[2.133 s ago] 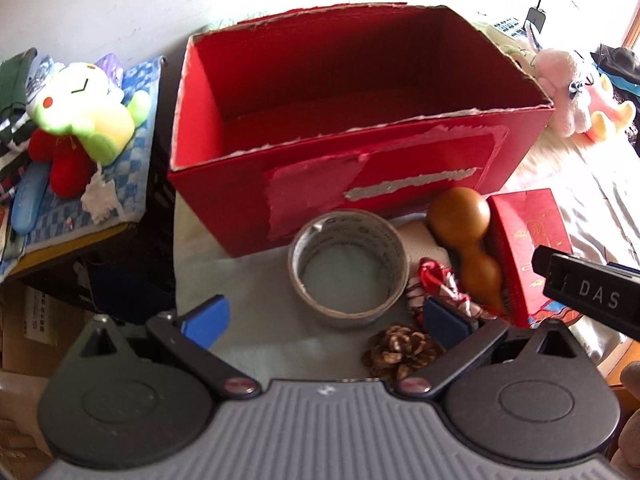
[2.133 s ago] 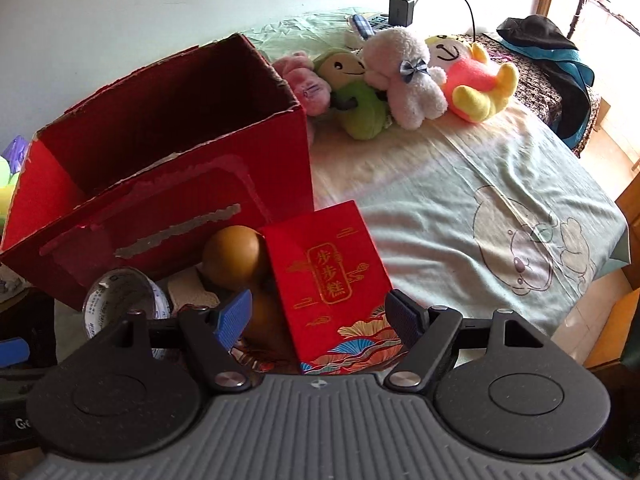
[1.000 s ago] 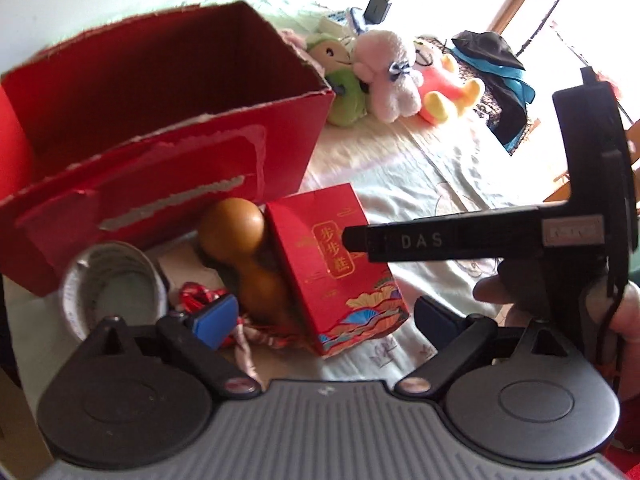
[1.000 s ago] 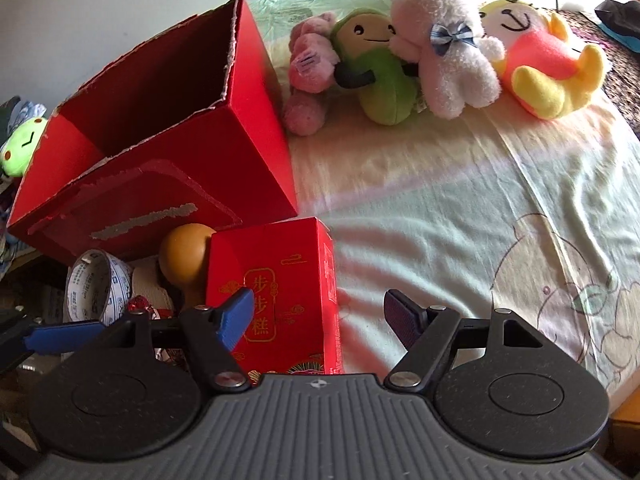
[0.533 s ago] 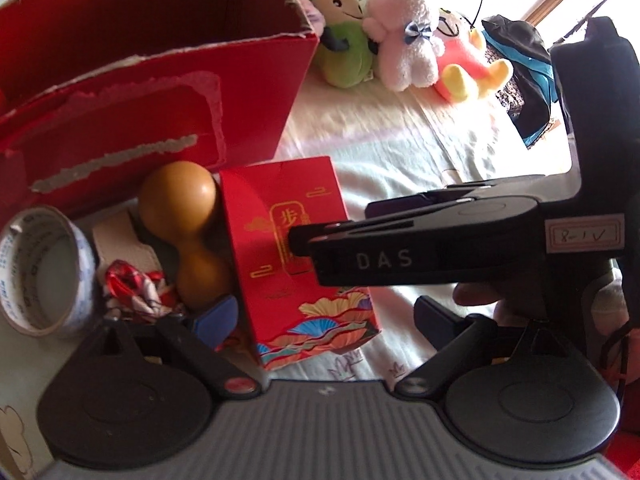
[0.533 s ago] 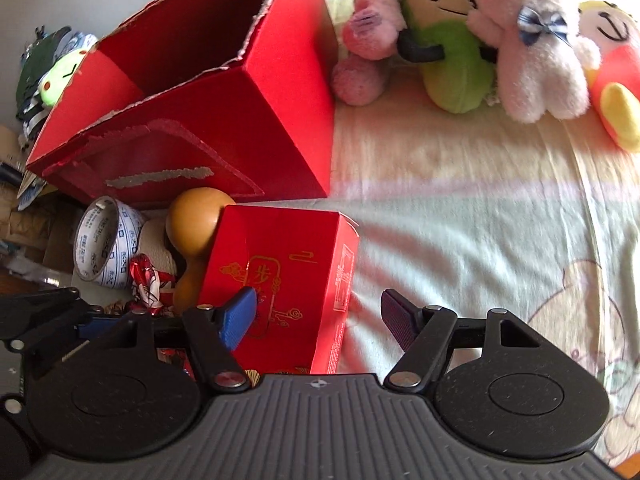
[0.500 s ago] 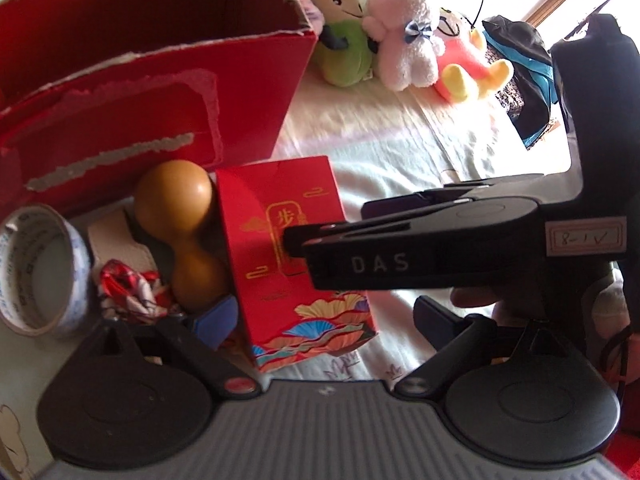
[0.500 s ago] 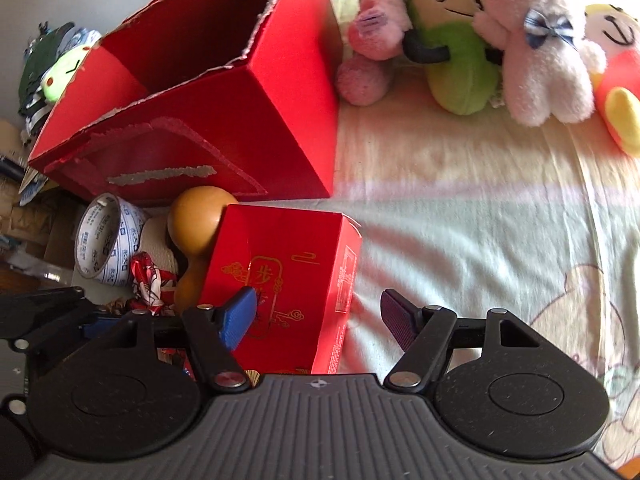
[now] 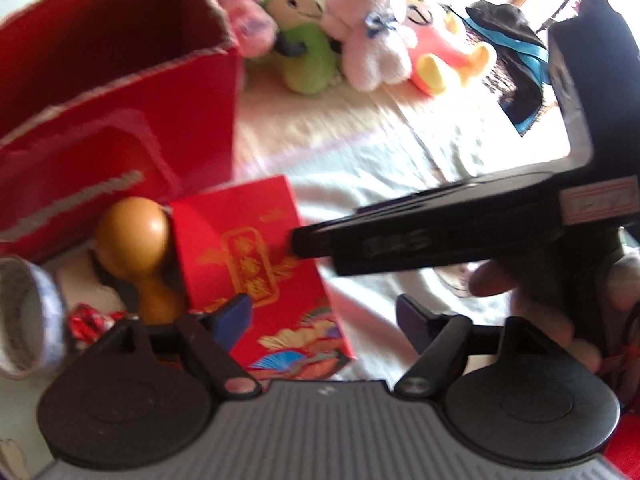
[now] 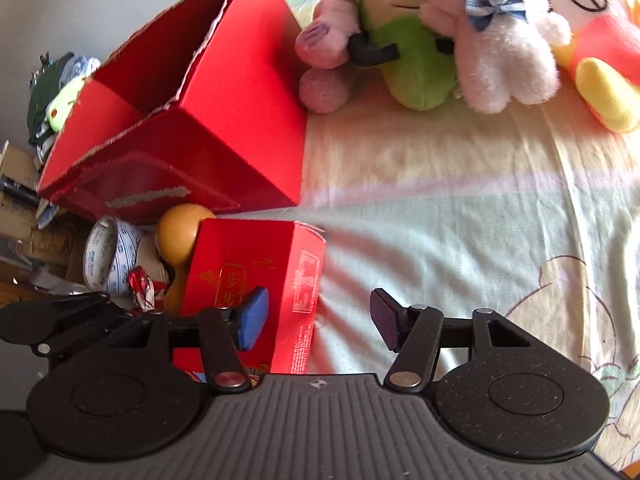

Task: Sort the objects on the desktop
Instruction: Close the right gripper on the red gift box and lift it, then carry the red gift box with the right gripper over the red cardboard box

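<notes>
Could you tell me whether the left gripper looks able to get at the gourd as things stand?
Probably not straight away. The gourd is wedged between the gift box and the big red box, and the left gripper sits over the gift box instead.

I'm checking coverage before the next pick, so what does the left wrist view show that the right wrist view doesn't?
Only the left wrist view: the hand holding the right gripper from outside, and a dark cloth at the back.
Only the right wrist view: a green plush behind the big red box.
Both: small red gift box, gourd, tape roll, row of plush toys.
</notes>
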